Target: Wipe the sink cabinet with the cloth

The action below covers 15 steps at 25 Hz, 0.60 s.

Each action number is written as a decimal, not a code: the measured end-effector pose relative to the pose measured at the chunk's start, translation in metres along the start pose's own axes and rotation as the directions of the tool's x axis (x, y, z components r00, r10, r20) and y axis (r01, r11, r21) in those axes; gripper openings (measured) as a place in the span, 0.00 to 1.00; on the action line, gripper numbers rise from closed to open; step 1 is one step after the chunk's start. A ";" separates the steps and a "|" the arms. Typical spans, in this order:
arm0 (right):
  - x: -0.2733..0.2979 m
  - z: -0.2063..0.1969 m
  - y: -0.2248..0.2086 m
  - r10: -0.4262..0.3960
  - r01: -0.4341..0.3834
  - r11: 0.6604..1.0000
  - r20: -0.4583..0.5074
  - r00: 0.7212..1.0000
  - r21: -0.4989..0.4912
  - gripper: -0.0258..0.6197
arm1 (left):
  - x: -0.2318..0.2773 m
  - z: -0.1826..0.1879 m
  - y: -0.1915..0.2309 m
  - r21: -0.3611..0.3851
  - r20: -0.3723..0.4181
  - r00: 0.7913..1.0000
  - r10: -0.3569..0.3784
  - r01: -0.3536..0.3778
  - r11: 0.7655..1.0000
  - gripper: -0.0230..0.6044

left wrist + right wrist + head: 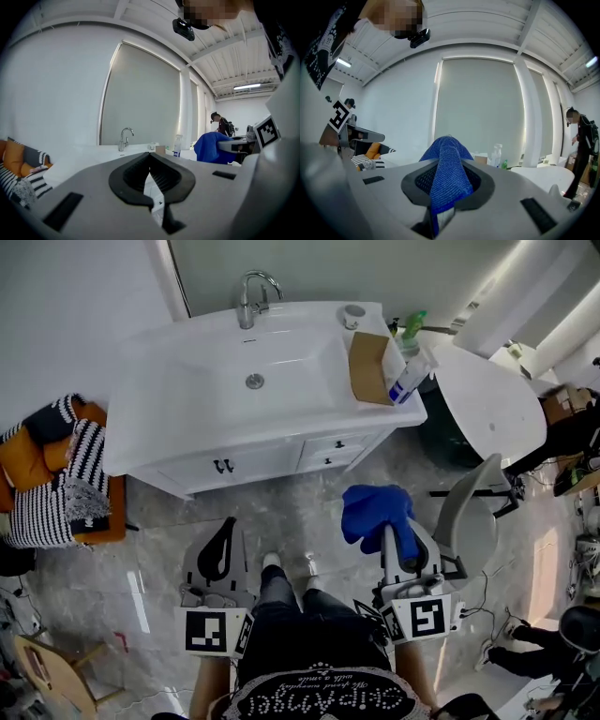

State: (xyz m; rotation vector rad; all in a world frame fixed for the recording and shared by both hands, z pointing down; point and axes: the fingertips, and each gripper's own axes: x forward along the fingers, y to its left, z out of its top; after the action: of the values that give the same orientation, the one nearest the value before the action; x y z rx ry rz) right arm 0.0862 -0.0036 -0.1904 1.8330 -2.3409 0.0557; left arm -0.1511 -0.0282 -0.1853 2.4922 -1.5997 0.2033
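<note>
My right gripper is clamped on the cloth; my left gripper is closed, empty.
Risk: the cloth drags free against the sink cabinet, or I clip the spray bottle.

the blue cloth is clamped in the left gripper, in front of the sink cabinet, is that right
Not quite. The blue cloth is clamped in the right gripper, not the left, in front of the sink cabinet. The right gripper view shows it pinched between the jaws; the left gripper has its jaws shut on nothing.
</note>
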 end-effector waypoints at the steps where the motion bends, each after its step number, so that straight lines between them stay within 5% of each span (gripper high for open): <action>1: -0.002 -0.002 -0.010 0.003 -0.003 1.000 0.000 1.000 -0.011 0.14 | 0.002 -0.003 -0.006 -0.004 0.001 1.000 0.009 -0.009 1.000 0.04; 8: 0.016 -0.021 -0.047 0.030 -0.026 0.993 0.038 0.999 -0.115 0.14 | 0.025 -0.030 -0.022 -0.041 0.037 0.998 0.052 -0.051 0.998 0.04; 15: 0.095 -0.144 -0.055 0.024 -0.019 0.998 0.074 0.997 -0.067 0.14 | 0.071 -0.133 0.000 0.035 0.043 0.997 0.065 -0.067 0.997 0.04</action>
State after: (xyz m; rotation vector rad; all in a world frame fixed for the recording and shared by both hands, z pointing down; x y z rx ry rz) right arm 0.1331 -0.0891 -0.0383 1.8096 -2.3815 -0.0892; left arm -0.1247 -0.0627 -0.0406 2.4883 -1.7117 0.1925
